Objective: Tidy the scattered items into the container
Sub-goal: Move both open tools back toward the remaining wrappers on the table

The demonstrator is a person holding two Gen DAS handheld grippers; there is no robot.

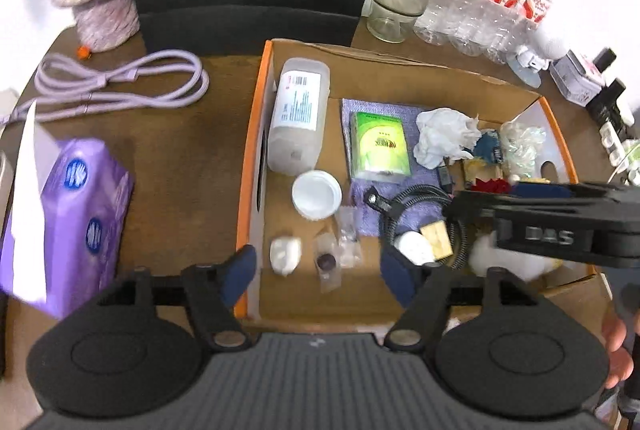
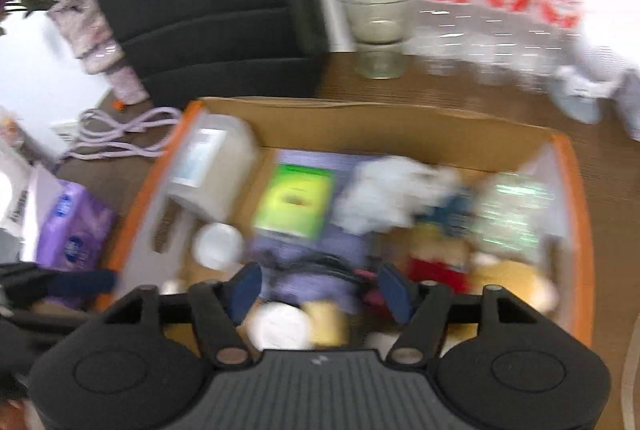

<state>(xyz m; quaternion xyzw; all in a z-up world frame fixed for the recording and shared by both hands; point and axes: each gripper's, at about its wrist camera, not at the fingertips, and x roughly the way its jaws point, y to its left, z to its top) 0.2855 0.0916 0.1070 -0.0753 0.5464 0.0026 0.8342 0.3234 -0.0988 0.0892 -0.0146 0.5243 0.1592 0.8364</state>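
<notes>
Overhead, left tongs [image 1: 320,272] and right tongs [image 2: 320,288] wide apart, empty, above the cardboard box [image 1: 400,67].

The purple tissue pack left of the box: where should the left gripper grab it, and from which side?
Judging by its pose, across the narrow width near the near end of the purple tissue pack, from above. It lies flat on the table, long sides free; the open left gripper looks wide enough.
</notes>
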